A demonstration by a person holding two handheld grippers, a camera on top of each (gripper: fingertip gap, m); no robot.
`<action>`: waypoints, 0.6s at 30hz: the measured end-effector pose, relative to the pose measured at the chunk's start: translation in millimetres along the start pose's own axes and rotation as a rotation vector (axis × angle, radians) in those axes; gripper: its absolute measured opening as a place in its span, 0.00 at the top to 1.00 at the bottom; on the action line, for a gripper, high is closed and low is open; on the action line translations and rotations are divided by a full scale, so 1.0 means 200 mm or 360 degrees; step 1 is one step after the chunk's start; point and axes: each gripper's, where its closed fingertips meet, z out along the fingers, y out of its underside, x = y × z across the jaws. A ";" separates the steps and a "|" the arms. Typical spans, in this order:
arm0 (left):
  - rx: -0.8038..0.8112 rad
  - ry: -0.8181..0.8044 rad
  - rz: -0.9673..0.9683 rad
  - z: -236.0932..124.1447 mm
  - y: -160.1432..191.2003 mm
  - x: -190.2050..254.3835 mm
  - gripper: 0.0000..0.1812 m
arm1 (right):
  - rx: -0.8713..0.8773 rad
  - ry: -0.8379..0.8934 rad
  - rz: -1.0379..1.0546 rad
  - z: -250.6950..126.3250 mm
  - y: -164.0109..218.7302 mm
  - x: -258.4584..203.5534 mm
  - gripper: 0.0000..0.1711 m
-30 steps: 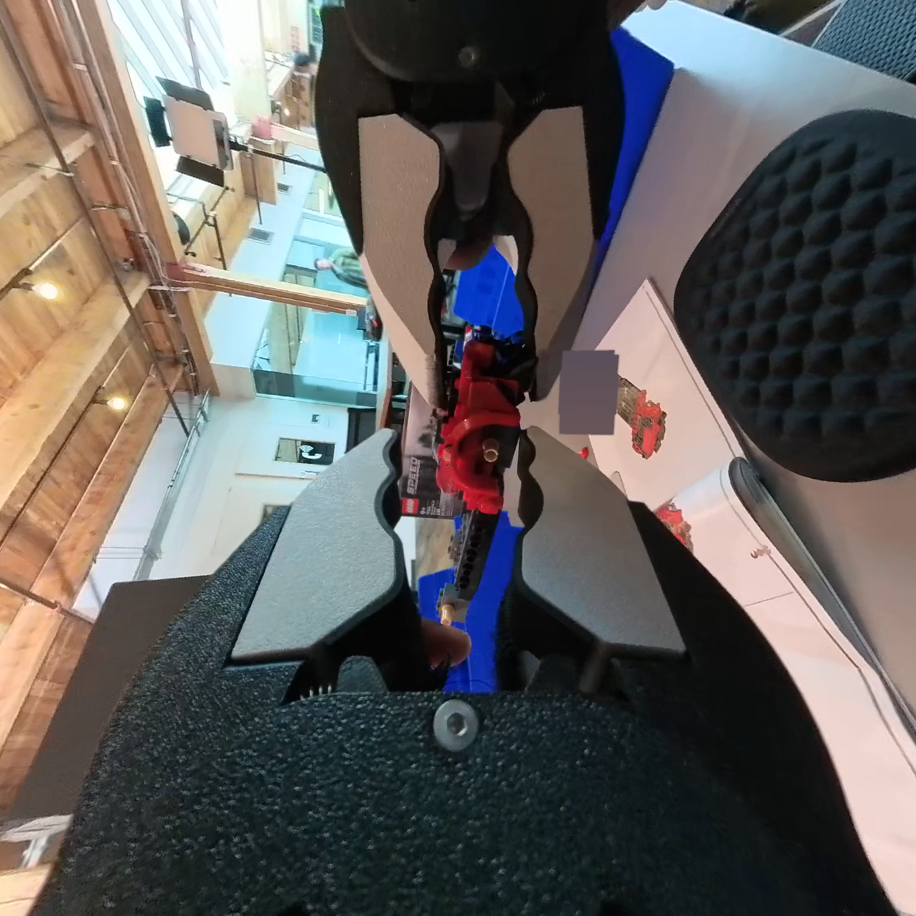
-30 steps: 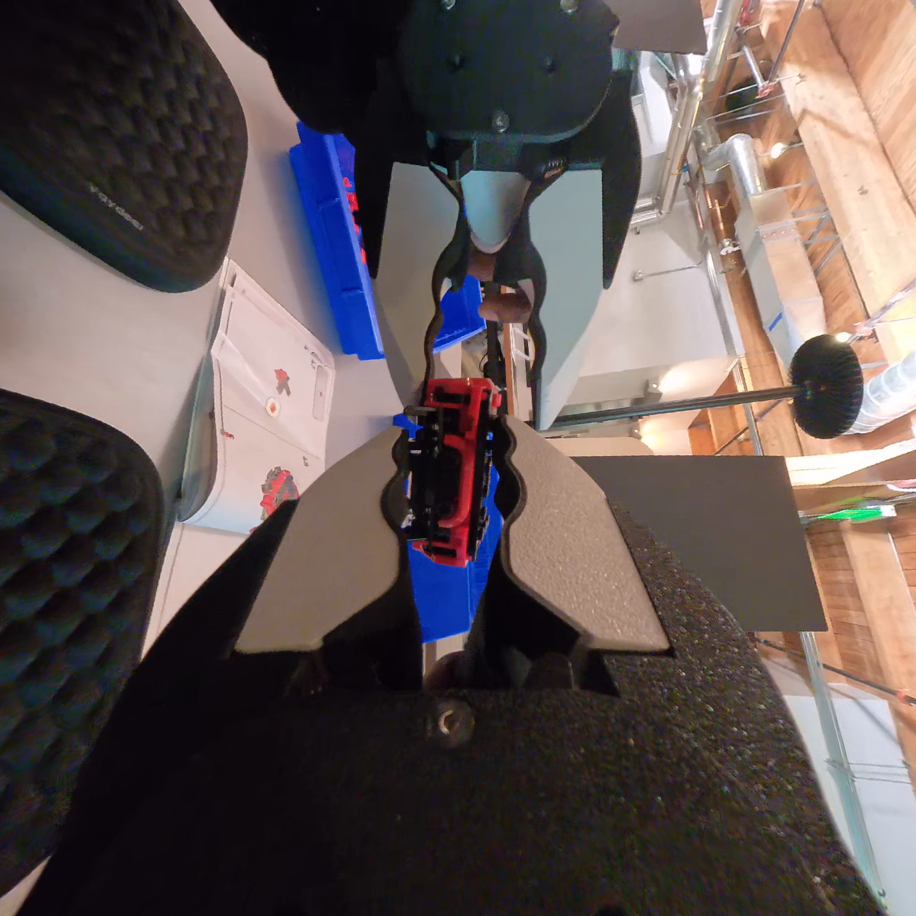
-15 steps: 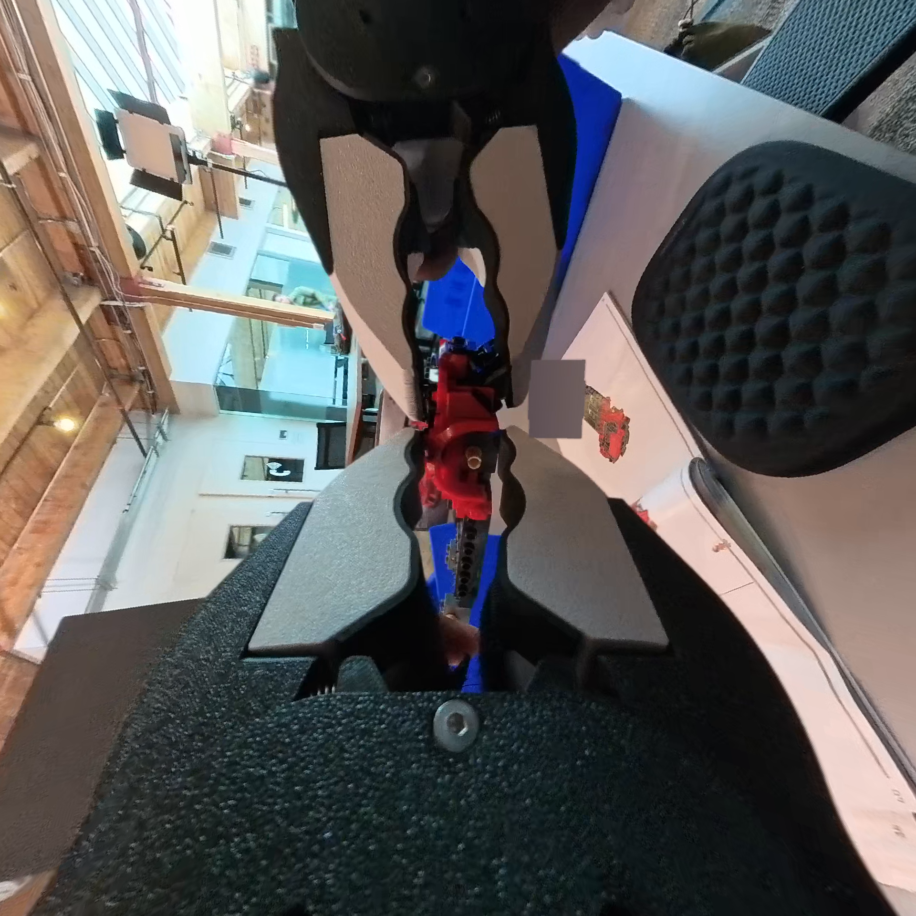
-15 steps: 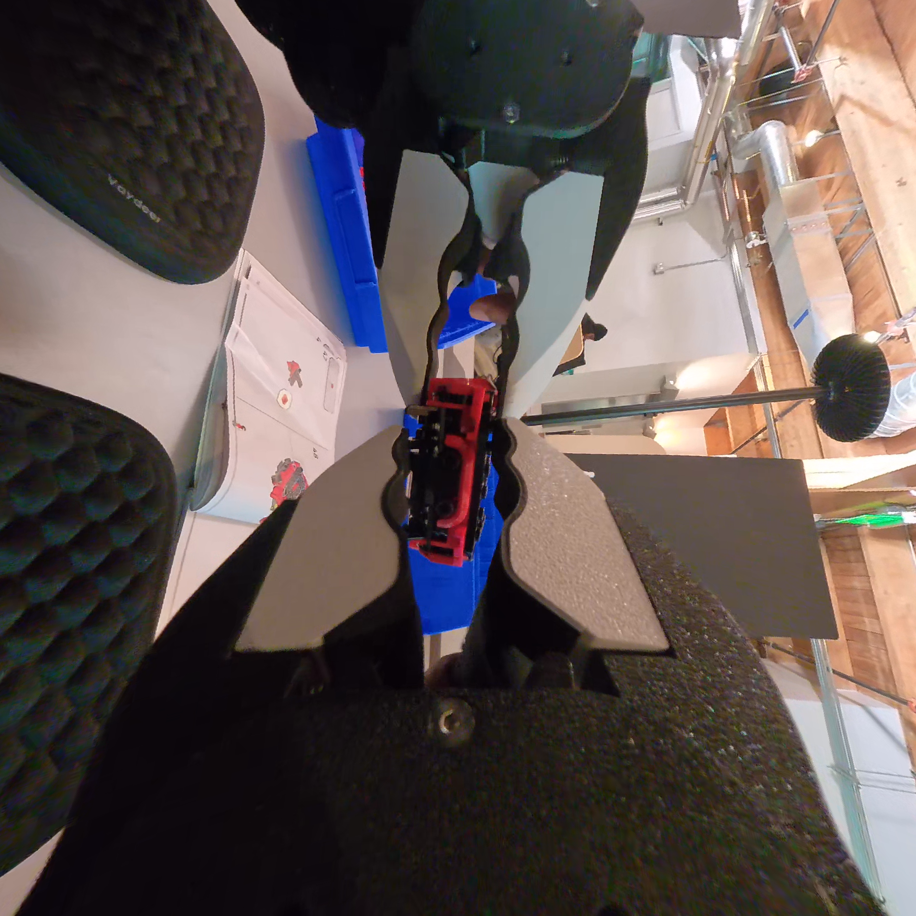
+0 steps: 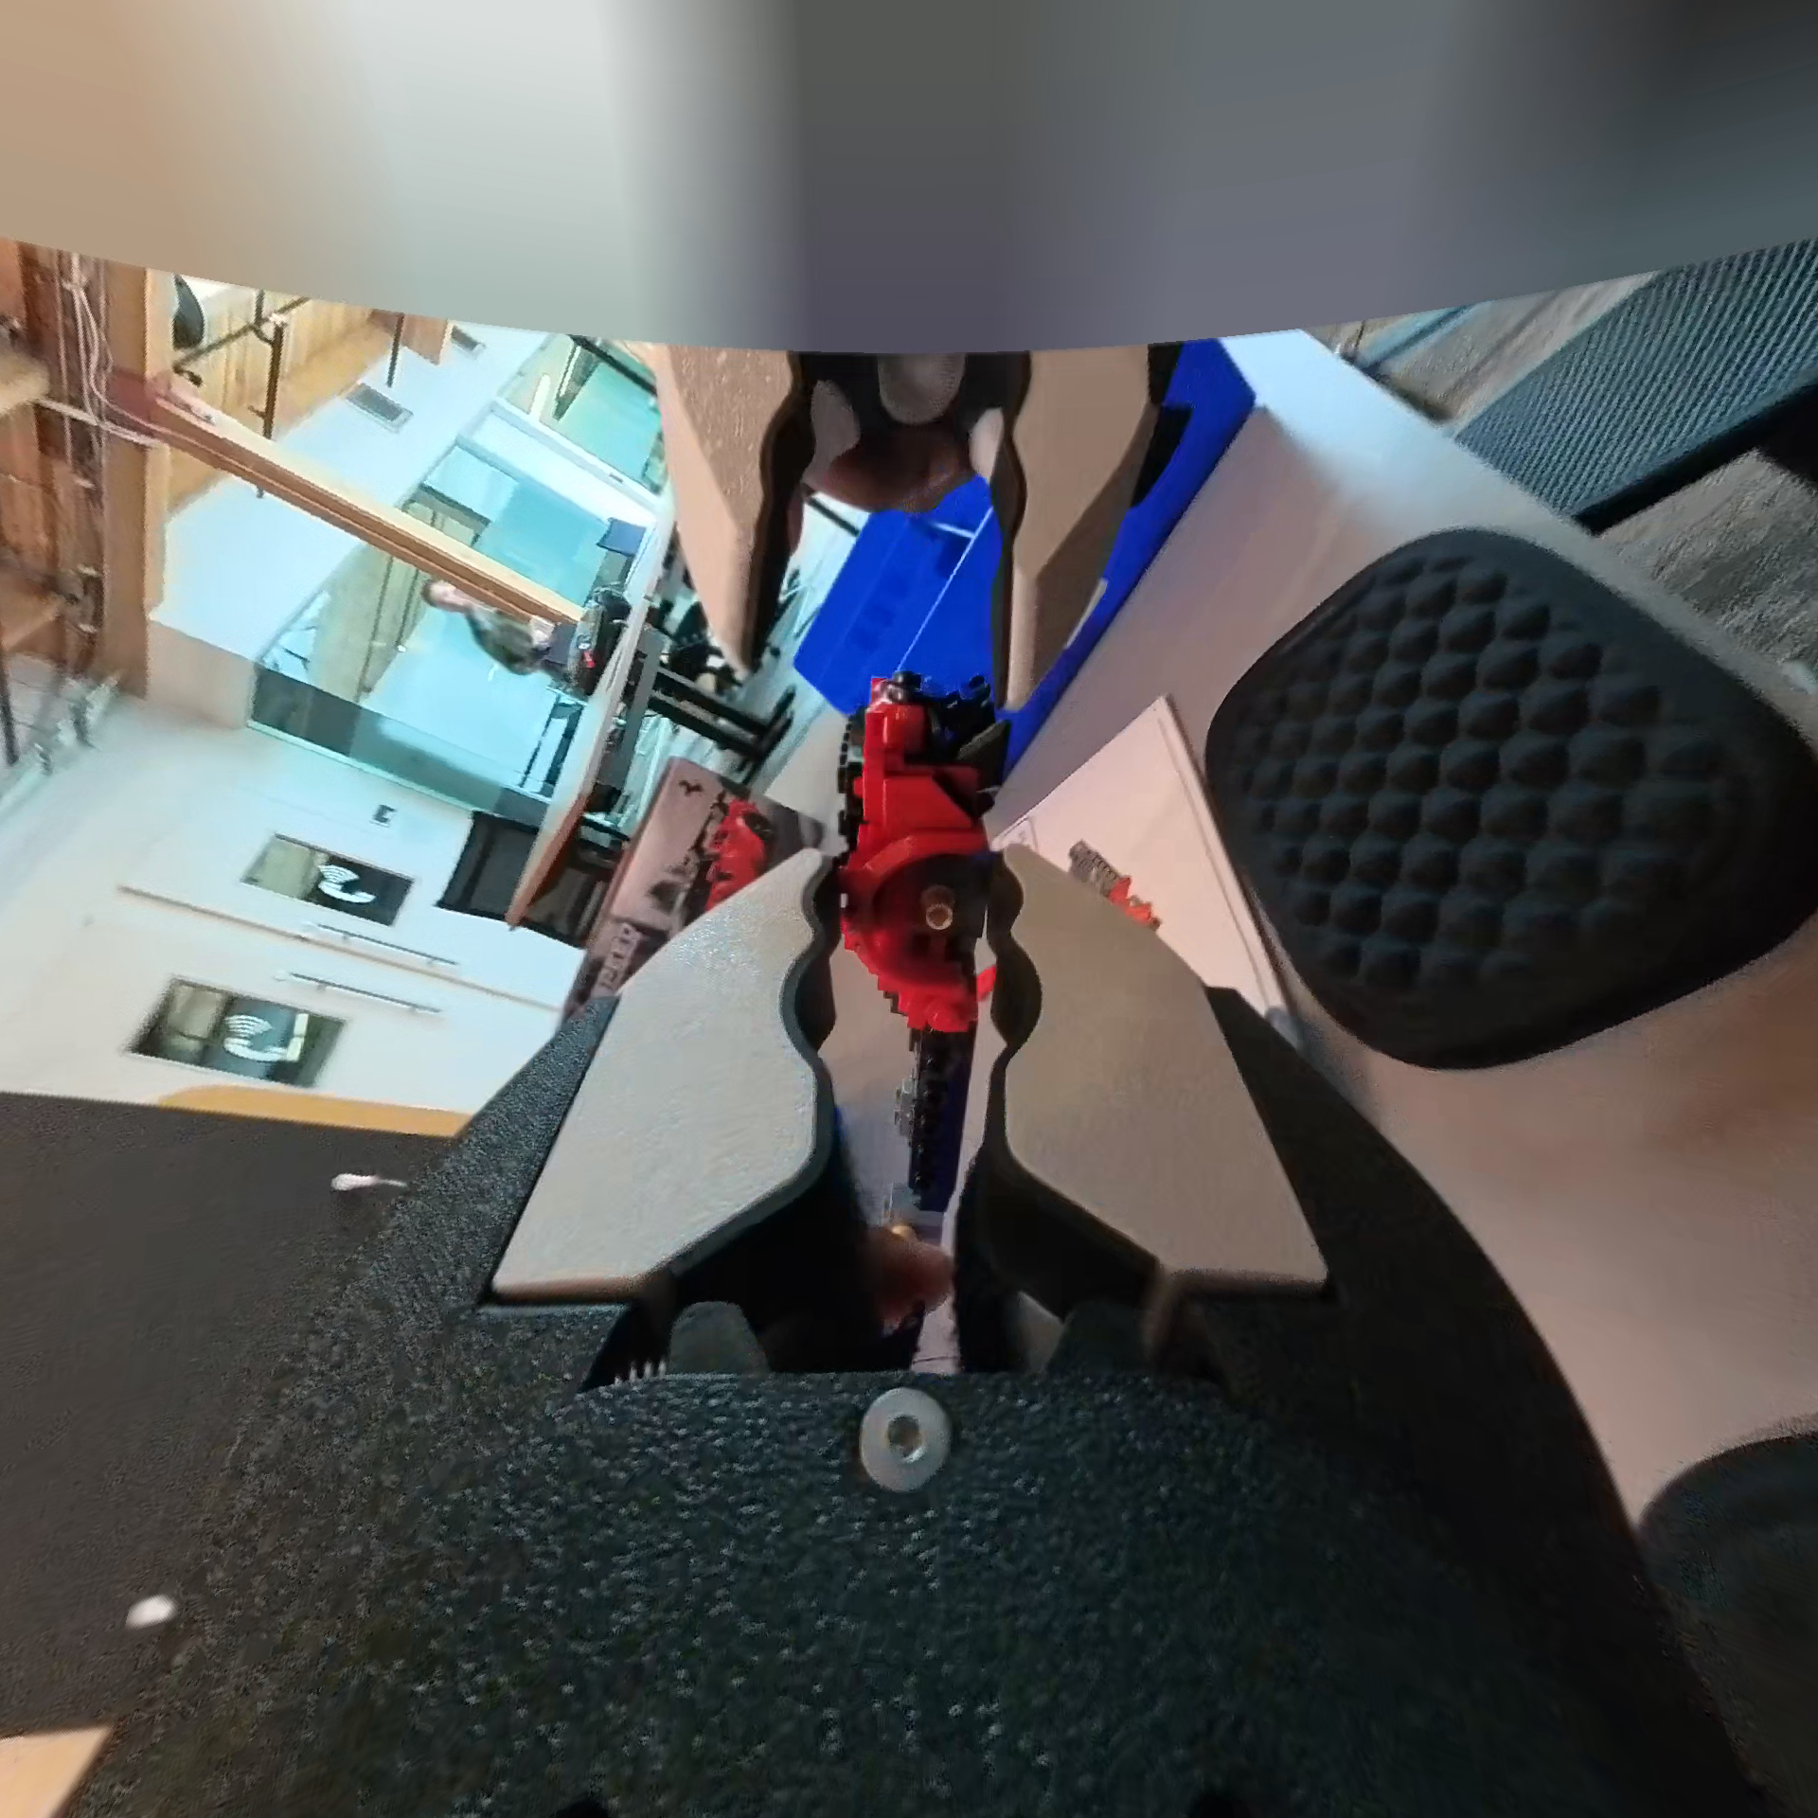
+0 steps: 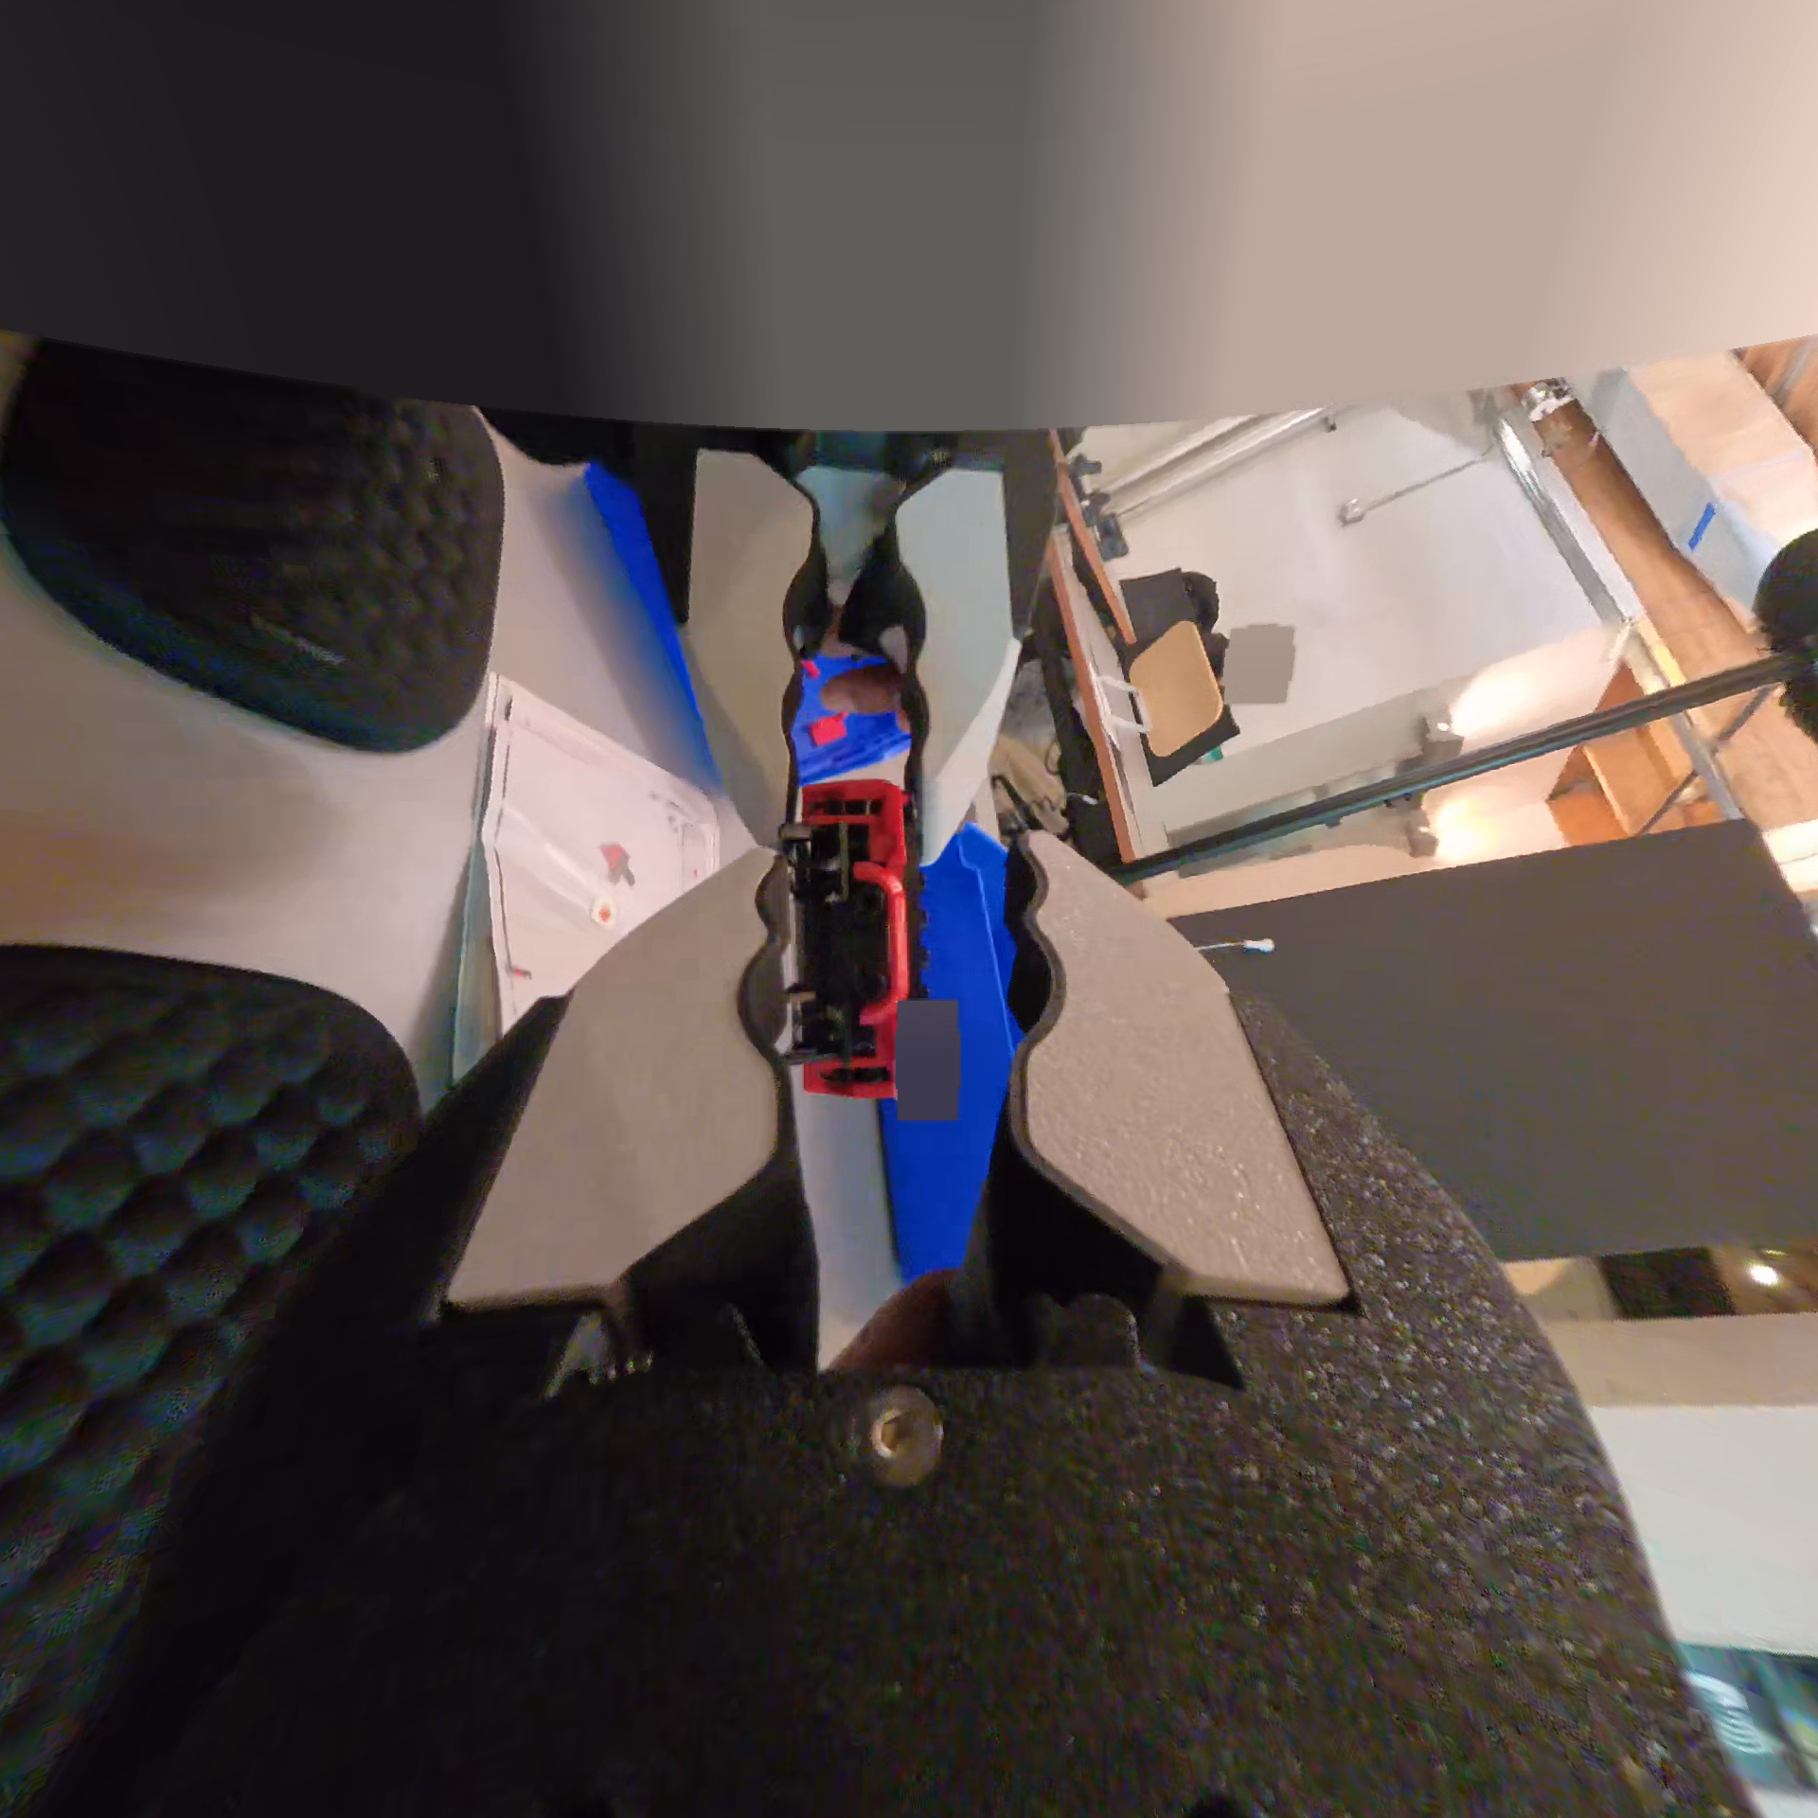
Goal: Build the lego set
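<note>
Lego model (image 5: 915, 866): left tool (image 5: 910, 885) pinches it; right tool (image 6: 890, 885) stands wide; regrip squarely before pressing.

We saw each textured black plastic gripper (image 5: 910, 944) (image 6: 890, 944) carrying two matte grey wavy-edged finger plates (image 5: 689, 1072) (image 6: 1131, 1062) and one silver hex screw (image 5: 903, 1448) (image 6: 903, 1438).
</note>
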 end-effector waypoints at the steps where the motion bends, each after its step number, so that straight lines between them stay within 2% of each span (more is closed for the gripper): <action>1: 0.0026 0.0010 -0.0057 0.00 0.00 0.00 0.85 | -0.0004 -0.0018 0.0033 0.00 0.00 0.01 0.75; 7: 0.0055 0.0047 -0.0139 0.00 -0.01 0.00 0.85 | -0.0112 -0.0150 0.0056 0.06 0.04 -0.05 0.74; 11: 0.0065 0.0058 -0.0151 0.00 -0.03 0.01 0.85 | -0.0134 -0.0136 0.0002 0.08 0.05 -0.05 0.81; 18: 0.0044 0.0065 -0.0224 0.00 -0.02 0.02 0.85 | -0.0199 -0.0182 0.0004 0.08 0.07 -0.06 0.82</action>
